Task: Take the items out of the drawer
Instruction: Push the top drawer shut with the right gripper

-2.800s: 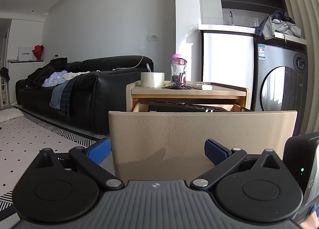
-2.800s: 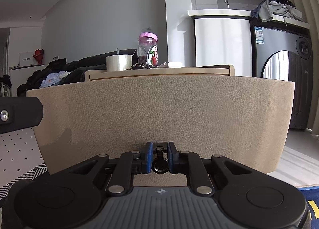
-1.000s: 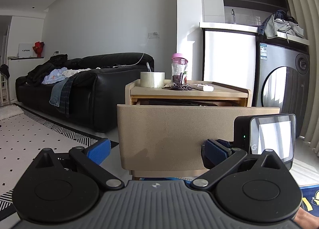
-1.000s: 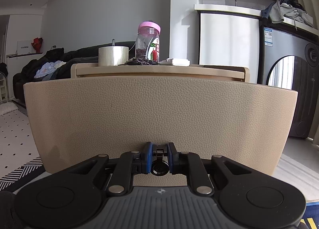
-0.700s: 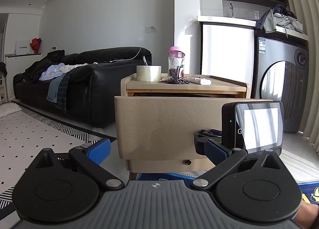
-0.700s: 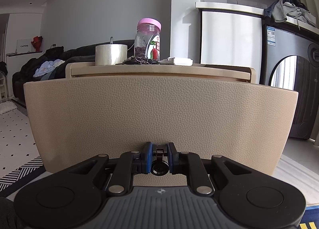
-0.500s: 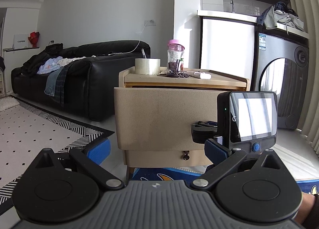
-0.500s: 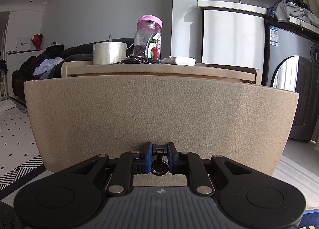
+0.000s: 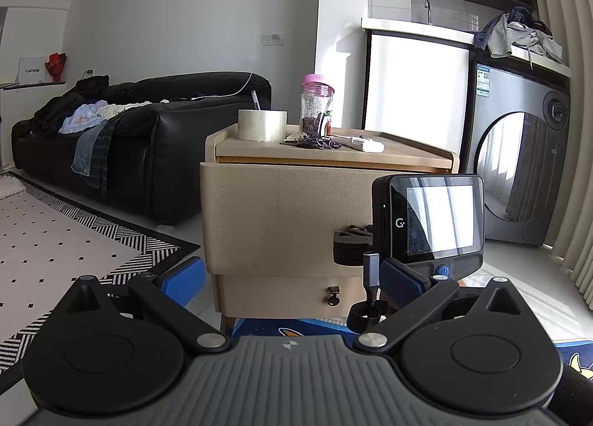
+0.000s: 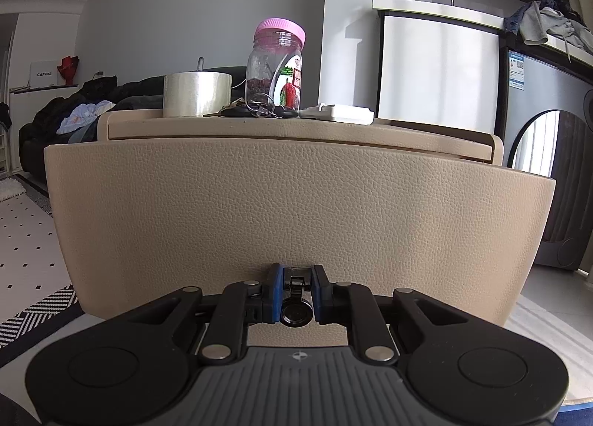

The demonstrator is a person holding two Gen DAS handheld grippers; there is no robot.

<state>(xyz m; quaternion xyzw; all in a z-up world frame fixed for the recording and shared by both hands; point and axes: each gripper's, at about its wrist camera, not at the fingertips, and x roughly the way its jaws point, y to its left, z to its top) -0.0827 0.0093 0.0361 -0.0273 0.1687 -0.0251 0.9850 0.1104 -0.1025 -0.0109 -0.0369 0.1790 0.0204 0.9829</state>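
My right tool is clenched on the small ring pull at the bottom edge of the top drawer, with the blue pads pinching it from both sides. The drawer front fills most of that view. From the left wrist view it looks shut or nearly shut against the nightstand, and I cannot see into it, so whatever lies inside is hidden from me. My left tool hangs released and empty, back from the cabinet, its fingers spread wide. From there I can see the right tool's camera screen in front of the drawer, and a second ring pull on the lower drawer below.

On top of the nightstand stand a roll of tape, a pink-lidded jar, a bunch of keys and a white remote. A black sofa sits off to the left.

I judge this to be the opening step: grip taken, nothing lifted out. Next I should draw the pull straight back toward me, level, so the drawer slides without binding. The ring is small and may slip from the pads, so a steady pull suits. Then my left tool can reach in over the front edge.
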